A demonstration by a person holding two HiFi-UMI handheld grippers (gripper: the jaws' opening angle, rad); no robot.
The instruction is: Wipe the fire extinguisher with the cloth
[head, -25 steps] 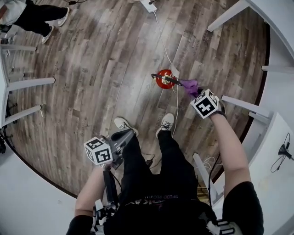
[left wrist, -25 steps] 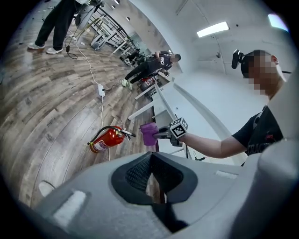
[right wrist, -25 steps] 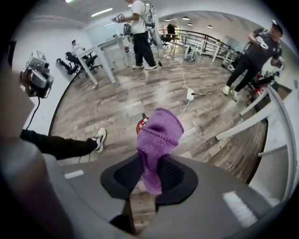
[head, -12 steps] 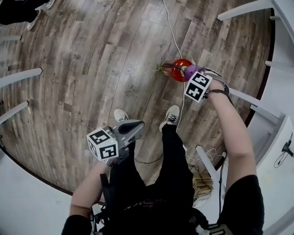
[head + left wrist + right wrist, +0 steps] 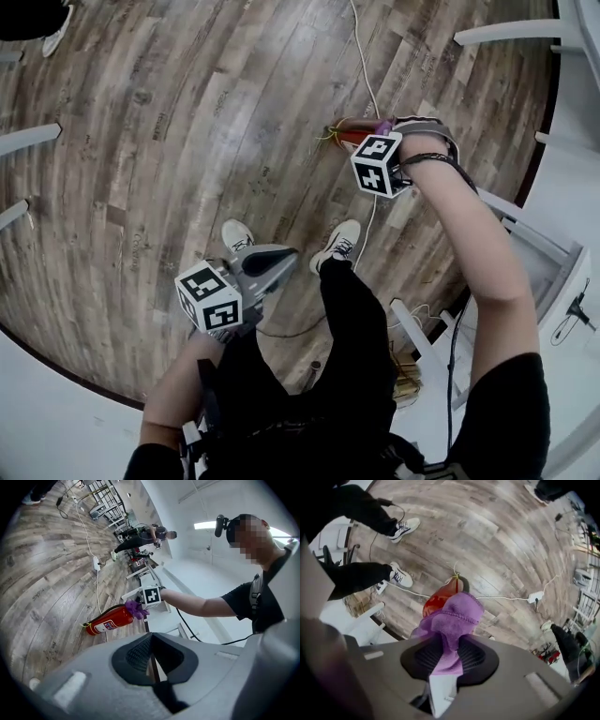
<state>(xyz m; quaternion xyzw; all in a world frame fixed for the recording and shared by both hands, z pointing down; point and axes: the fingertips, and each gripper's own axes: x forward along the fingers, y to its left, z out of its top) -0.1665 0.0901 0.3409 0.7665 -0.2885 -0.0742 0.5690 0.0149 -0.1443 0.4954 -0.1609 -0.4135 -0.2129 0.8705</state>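
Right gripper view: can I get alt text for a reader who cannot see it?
The right gripper pinches a purple cloth whose bunched end hides the near end of a red fire extinguisher on a wood-plank floor. A person's legs and white sneakers show at upper left, and a white cable crosses the floor.

Cable (image 5: pixel 512 596) and power strip (image 5: pixel 535 596) — on wooden floor (image 5: pixel 487 536).

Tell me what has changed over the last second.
The right gripper has brought the cloth from beside the extinguisher onto it; the cloth now seems to touch the red body. Nothing was taken or let go. Unchanged: the right gripper grips the cloth, the left gripper is empty near the person's leg.
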